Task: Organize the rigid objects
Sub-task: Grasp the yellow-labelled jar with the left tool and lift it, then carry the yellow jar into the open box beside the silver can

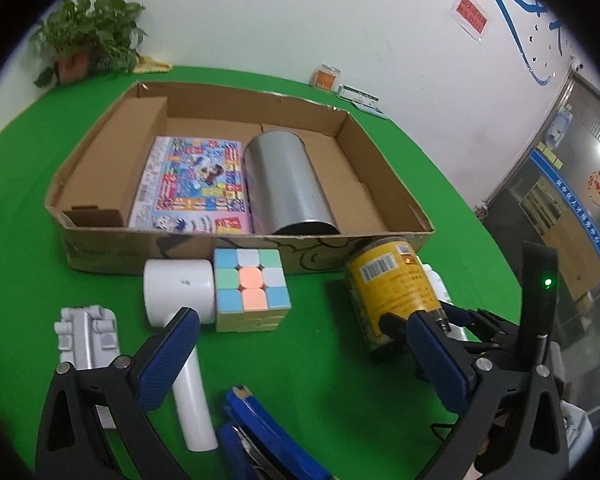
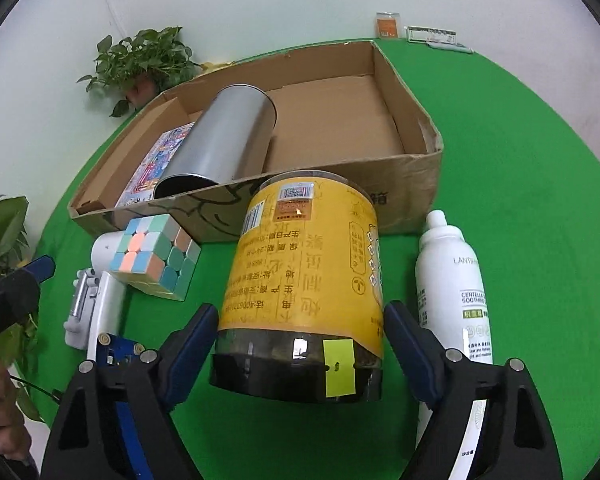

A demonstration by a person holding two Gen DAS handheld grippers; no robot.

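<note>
Right gripper (image 2: 300, 344) straddling yellow jar (image 2: 304, 280), jaws wide, pads barely clear, for boxing; left gripper (image 1: 300, 344) gaping, empty.

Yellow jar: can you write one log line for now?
right gripper: around yellow jar, not yet gripping | left gripper: open, empty | cardboard box: holds silver can

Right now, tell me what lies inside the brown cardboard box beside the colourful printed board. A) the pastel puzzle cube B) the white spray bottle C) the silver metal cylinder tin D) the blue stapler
C: the silver metal cylinder tin lies on its side inside the brown cardboard box, next to the colourful printed board.
</note>
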